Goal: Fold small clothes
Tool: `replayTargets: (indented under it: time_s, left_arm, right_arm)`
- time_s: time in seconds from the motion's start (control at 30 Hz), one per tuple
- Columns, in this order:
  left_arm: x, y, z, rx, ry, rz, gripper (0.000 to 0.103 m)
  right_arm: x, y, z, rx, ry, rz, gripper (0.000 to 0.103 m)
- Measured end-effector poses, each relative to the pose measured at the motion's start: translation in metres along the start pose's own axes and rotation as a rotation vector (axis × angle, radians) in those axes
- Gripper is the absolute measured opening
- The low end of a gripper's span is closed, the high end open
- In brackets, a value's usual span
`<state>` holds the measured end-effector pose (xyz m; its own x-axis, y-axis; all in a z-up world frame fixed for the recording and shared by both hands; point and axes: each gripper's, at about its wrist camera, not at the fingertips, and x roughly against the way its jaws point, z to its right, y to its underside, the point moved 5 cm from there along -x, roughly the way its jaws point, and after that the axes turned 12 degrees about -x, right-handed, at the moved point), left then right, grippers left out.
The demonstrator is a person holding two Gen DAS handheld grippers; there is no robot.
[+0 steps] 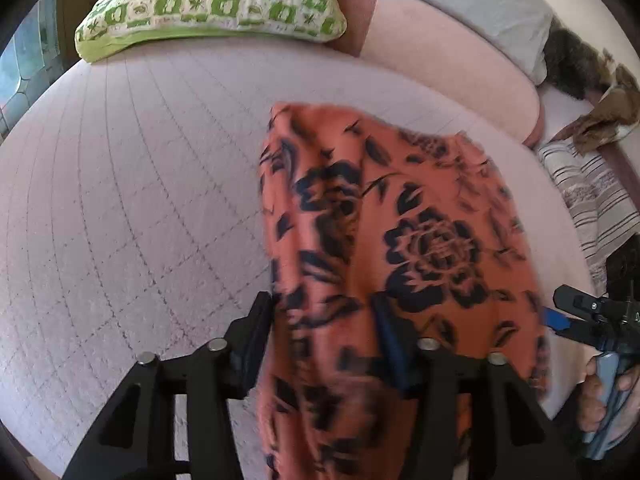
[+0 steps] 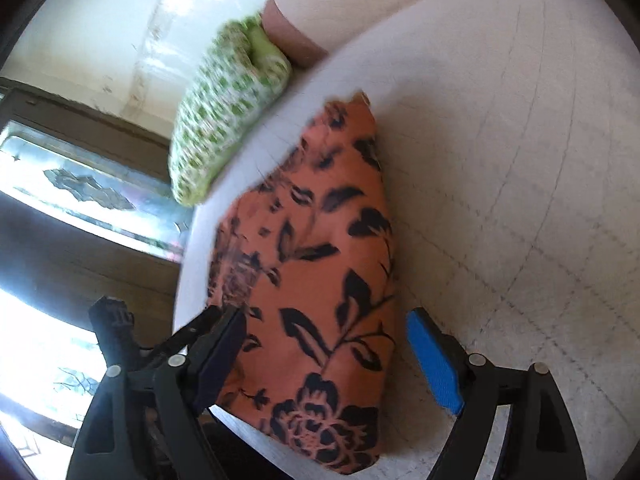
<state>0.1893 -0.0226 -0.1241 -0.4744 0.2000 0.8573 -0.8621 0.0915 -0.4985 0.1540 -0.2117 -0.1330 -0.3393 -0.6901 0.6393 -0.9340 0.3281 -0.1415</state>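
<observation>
An orange garment with a dark floral print (image 1: 400, 240) lies on the pale quilted bed (image 1: 140, 200). In the left wrist view my left gripper (image 1: 326, 328) has its jaws wide apart, with the cloth draped between and over them; it does not pinch it. In the right wrist view the same garment (image 2: 320, 280) lies between the spread fingers of my right gripper (image 2: 332, 344), whose blue pad (image 2: 434, 360) stands clear of the cloth. The right gripper also shows in the left wrist view (image 1: 576, 312), beside the garment's right edge.
A green-and-white patterned pillow (image 1: 212, 4) lies at the head of the bed, also in the right wrist view (image 2: 224, 120). A pink bolster (image 1: 440, 48), a grey pillow (image 1: 488, 4) and striped and brown fabrics (image 1: 592, 200) lie at the right. A window is to the left (image 2: 80, 184).
</observation>
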Motion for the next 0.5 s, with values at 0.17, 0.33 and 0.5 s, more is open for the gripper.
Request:
replayTargets:
  time_s: [0.17,0.33,0.5]
  left_arm:
    - [0.023,-0.005,0.0,-0.002,-0.039,0.045,0.056]
    - [0.045,-0.011,0.003,-0.016,-0.056,0.101,0.059]
    - [0.043,-0.023,-0.009,0.028,-0.057,0.156,0.083]
  right_arm:
    - [0.016,0.004,-0.015,0.05,-0.022,0.051,0.085]
    - [0.02,0.004,-0.017,0.093,-0.004,0.05,0.085]
    - [0.017,-0.009,-0.005,0.084,0.001,0.069,0.085]
